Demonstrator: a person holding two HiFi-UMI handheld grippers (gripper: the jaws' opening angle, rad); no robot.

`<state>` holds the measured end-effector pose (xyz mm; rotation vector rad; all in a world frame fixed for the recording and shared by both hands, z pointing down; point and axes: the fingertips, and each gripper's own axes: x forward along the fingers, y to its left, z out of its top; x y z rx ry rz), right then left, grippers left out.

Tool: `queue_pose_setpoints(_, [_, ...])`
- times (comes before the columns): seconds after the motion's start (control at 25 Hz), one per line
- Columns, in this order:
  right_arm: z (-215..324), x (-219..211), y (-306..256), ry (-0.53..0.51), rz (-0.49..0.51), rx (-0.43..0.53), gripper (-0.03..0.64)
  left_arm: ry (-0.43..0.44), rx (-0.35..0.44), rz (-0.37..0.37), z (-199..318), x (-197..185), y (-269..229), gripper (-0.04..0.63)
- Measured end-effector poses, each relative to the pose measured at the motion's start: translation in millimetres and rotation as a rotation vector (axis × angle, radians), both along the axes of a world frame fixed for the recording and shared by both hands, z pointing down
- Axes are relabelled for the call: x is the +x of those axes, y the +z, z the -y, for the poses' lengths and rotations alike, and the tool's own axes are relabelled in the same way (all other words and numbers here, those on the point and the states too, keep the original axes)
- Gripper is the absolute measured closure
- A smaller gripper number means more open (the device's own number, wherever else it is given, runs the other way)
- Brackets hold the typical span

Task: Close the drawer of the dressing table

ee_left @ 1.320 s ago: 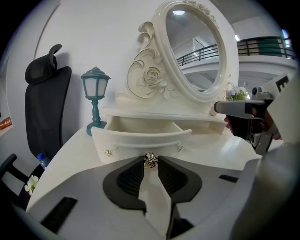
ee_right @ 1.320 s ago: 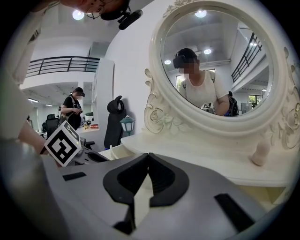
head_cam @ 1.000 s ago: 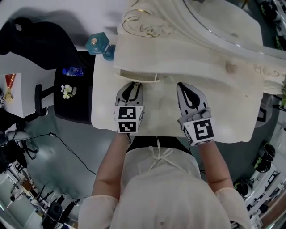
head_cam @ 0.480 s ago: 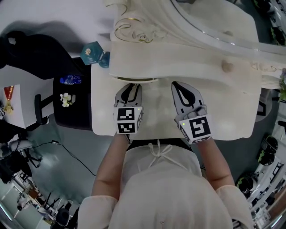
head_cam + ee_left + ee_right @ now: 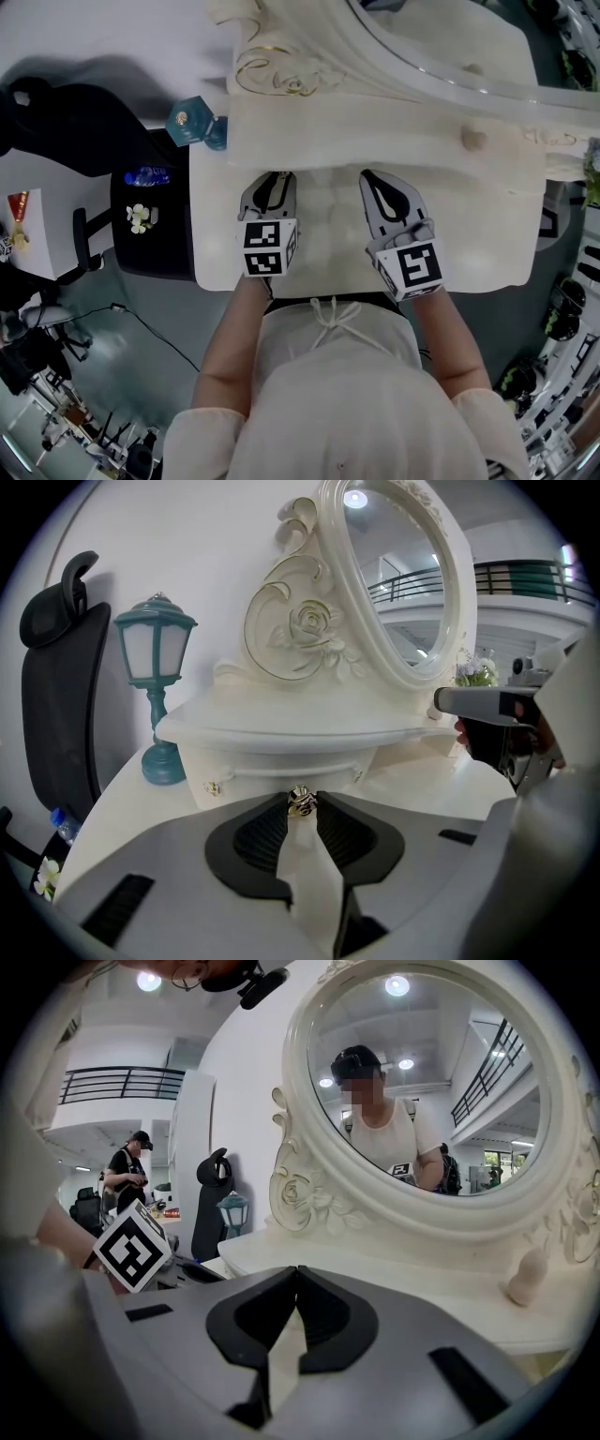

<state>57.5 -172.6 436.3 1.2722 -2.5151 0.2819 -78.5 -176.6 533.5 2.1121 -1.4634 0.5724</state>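
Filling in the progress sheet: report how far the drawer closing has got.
Done, it seems: the drawer sits pushed in beneath the shelf, no gap showing from the head view. In hand: the left gripper has its jaws pinched on the gold knob. Left: let go and pull back. The right gripper is idle, jaws together, empty.

The dressing table (image 5: 469, 253) is creamy white, with curly carved flowers and a big oval mirror on top. Its little drawer (image 5: 272, 769) sits in the small raised part at the back, right under a curved shelf. The drawer looks pushed all the way in. A small shiny gold knob (image 5: 300, 799) sits in the middle of its front, pinched between the tips of the left gripper (image 5: 301, 805).
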Motion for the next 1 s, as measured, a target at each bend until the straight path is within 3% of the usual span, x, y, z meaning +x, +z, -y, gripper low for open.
queue_pose_setpoints(0.56, [-2, 4, -8, 0.013, -0.007, 0.014, 0.609, -0.008, 0.000, -0.022, 9, 0, 0, 0.485])
queue_pose_setpoints(0.76, [-7, 6, -19, 0.010, -0.032, 0.028, 0.609, -0.009, -0.016, -0.035, -7, 1, -5, 0.436])
queue_pose_setpoints(1.0, [-18, 8, -39, 0.011, -0.031, 0.066, 0.609, -0.003, 0.067, -0.029, -27, -2, -42, 0.494])
